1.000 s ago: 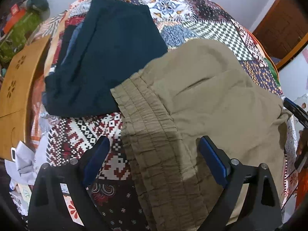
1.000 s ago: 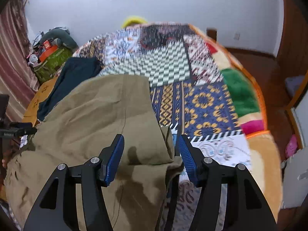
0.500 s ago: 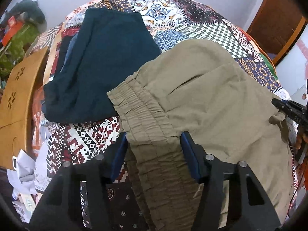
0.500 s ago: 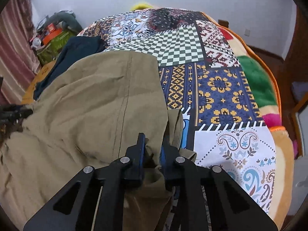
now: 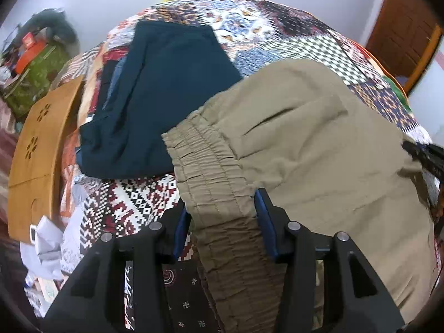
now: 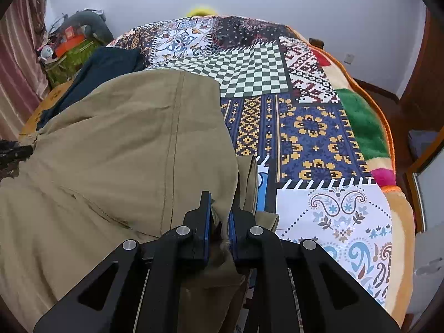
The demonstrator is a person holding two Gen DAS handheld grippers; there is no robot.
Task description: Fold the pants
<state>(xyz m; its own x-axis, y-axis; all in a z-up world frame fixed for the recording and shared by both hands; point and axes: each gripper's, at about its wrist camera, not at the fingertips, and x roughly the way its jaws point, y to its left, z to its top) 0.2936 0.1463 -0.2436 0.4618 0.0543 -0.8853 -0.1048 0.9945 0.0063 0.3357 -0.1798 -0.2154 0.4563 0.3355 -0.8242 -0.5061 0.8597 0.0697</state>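
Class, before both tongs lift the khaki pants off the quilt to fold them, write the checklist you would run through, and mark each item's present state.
1. Left tongs closed on the elastic waistband: ok, jaws have just been closing, band bunched between them.
2. Right tongs gripping the khaki pants: ok, cloth pinched.
3. Each grip catches every layer: cannot tell.
4. Pants clear of the navy garment: cannot tell, their edges meet.
5. Quilt beside the pants free for the fold: ok.
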